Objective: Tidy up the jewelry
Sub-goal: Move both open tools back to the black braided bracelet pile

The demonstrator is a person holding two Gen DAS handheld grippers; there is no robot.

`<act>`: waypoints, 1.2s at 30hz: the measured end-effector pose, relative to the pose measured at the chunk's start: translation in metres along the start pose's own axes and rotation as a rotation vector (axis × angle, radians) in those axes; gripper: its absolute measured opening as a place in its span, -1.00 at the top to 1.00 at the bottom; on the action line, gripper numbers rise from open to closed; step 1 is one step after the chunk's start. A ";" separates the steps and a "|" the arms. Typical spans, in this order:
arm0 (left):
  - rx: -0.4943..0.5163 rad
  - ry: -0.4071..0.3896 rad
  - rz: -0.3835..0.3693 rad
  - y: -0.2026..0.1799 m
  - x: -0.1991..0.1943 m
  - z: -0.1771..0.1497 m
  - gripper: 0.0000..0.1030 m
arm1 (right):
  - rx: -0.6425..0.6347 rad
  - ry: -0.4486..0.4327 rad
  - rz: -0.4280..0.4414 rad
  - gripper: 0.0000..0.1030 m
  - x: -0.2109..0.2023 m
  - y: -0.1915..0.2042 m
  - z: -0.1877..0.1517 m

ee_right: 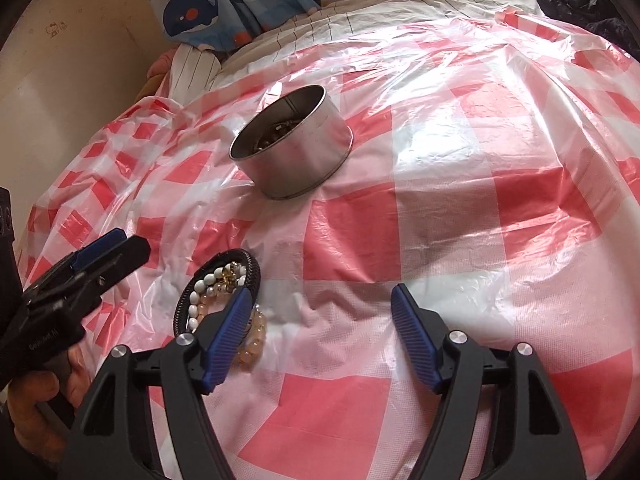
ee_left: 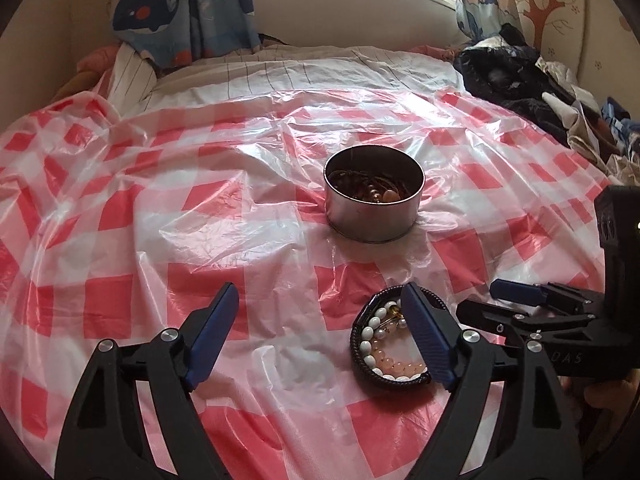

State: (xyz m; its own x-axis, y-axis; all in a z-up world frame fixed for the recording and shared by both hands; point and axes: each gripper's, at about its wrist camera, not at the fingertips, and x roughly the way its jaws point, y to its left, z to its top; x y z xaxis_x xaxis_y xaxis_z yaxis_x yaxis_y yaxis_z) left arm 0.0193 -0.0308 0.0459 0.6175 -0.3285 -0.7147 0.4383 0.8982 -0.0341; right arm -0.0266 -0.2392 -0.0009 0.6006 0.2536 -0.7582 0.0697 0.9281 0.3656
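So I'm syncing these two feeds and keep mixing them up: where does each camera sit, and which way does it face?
Left wrist: on the left gripper, looking across the checked sheet at the tin; its open fingers frame the view, the right gripper enters from the right.
Right wrist: on the right gripper, facing the same bed; the left gripper and the hand holding it show at left.
Shared: tin, bracelets, whale curtain.

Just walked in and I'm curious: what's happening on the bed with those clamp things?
A person is sorting jewelry with a gripper in each hand. A small pile of bracelets lies on the checked plastic sheet, with the metal tin beyond it already holding some jewelry. The left gripper and right gripper are both open beside the pile, holding nothing yet.
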 end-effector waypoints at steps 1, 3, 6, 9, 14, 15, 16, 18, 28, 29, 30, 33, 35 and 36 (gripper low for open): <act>0.017 0.002 0.007 -0.003 0.000 0.000 -0.55 | -0.001 0.001 0.000 -0.40 0.000 0.001 0.000; 0.042 0.001 0.019 -0.007 0.000 0.000 -0.56 | -0.004 0.002 -0.002 -0.41 0.000 0.000 0.000; 0.074 0.000 0.037 -0.012 0.000 -0.001 -0.58 | -0.005 0.003 -0.002 -0.42 0.001 0.001 0.001; 0.092 -0.003 0.047 -0.014 -0.001 -0.001 -0.60 | -0.006 0.003 -0.004 -0.44 0.001 0.001 0.000; 0.093 -0.003 0.051 -0.015 -0.001 -0.002 -0.62 | -0.011 0.004 -0.005 -0.46 0.002 0.003 -0.001; 0.094 -0.003 0.051 -0.015 -0.001 -0.002 -0.63 | -0.012 0.005 -0.006 -0.46 0.002 0.003 -0.001; 0.094 -0.002 0.050 -0.015 -0.001 -0.002 -0.63 | -0.012 0.005 -0.006 -0.46 0.002 0.003 -0.001; 0.098 0.001 0.052 -0.015 0.000 -0.002 -0.64 | -0.013 0.006 -0.006 -0.46 0.002 0.004 -0.001; 0.239 0.072 -0.050 -0.014 -0.001 -0.005 -0.65 | 0.032 -0.064 -0.037 -0.46 -0.015 -0.008 0.004; 0.266 0.070 -0.081 -0.019 -0.003 -0.007 -0.65 | 0.039 -0.062 -0.034 -0.46 -0.016 -0.009 0.005; 0.299 0.068 -0.101 -0.025 -0.005 -0.009 -0.65 | 0.047 -0.060 -0.030 -0.46 -0.016 -0.011 0.005; 0.386 0.078 -0.096 -0.044 -0.001 -0.018 -0.65 | 0.057 -0.053 -0.020 -0.46 -0.016 -0.014 0.006; 0.415 0.099 -0.072 -0.050 0.006 -0.024 -0.65 | 0.055 -0.049 -0.018 -0.46 -0.016 -0.014 0.006; 0.414 0.104 -0.054 -0.050 0.009 -0.025 -0.65 | 0.055 -0.046 -0.017 -0.46 -0.015 -0.013 0.005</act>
State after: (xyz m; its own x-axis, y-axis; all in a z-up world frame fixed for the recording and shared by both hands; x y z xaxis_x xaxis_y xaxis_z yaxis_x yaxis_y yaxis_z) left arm -0.0137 -0.0710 0.0240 0.5267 -0.3220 -0.7867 0.7065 0.6805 0.1945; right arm -0.0324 -0.2566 0.0083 0.6349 0.2241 -0.7393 0.1226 0.9156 0.3829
